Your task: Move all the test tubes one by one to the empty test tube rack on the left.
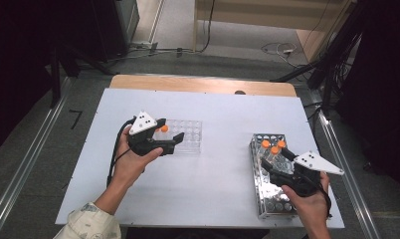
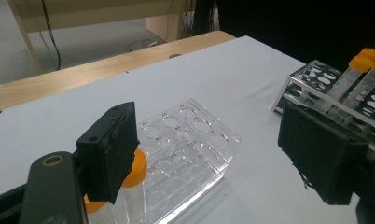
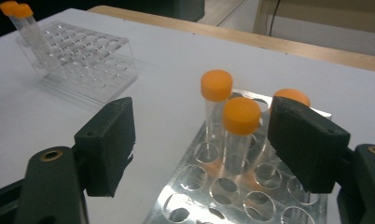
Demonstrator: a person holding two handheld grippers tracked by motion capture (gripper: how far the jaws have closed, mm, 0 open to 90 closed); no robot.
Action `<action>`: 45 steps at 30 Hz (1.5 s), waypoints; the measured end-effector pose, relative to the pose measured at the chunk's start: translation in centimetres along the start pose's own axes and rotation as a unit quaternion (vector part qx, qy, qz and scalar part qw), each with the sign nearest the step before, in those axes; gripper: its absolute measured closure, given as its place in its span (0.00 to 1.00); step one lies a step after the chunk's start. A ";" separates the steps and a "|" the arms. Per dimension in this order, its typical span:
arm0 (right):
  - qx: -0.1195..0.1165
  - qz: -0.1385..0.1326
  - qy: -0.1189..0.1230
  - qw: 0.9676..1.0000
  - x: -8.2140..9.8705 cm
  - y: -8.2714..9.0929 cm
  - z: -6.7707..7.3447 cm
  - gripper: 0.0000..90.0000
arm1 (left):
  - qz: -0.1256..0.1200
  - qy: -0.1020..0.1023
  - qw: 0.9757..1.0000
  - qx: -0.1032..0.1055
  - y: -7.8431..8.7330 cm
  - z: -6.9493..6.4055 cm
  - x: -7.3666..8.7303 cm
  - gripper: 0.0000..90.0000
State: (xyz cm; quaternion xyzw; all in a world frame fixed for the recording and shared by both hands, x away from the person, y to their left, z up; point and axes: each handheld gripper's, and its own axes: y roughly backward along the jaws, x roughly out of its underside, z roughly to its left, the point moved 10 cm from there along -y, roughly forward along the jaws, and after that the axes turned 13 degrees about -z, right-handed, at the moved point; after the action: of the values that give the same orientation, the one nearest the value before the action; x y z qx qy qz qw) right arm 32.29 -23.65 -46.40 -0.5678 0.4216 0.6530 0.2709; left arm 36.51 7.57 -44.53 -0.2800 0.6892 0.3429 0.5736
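Table: white rectangular tabletop (image 1: 218,174) with a wooden strip along its far edge, centre of the high view.
Left gripper: black two-jaw left gripper (image 1: 169,140) left of centre in the high view, jaws spread wide, nothing pressed between the pads; it hovers at the clear rack's near left end.
Clear rack: transparent plastic tube rack (image 1: 187,135) just right of the left gripper; two orange-capped clear tubes (image 2: 129,186) stand at its left end, beside the left pad, lower left of the left gripper view.
Metal rack: shiny perforated metal tube rack (image 1: 267,194) at the right of the high view.
Rack tubes: three orange-capped clear plastic tubes (image 3: 236,135) upright in its far end.
Right gripper: black two-jaw right gripper (image 1: 275,159), jaws apart and gripping nothing, the three tubes just ahead between them in the right gripper view.
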 end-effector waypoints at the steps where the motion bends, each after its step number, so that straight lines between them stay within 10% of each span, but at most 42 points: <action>1: 0.000 0.001 0.002 1.000 0.1 -0.1 -0.2 0.25 | 0.000 0.000 1.000 0.000 0.0 0.0 0.0 0.24; 45: -0.071 0.067 0.062 0.993 2.8 -2.4 -2.9 0.67 | 0.008 0.000 1.000 0.009 -0.4 -0.6 0.5 0.24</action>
State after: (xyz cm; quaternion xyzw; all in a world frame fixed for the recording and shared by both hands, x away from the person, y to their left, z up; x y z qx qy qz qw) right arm 35.21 -25.29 -49.65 -0.5953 0.4274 0.6615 0.1593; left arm 36.35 6.84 -44.97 -0.2696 0.6941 0.3414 0.5736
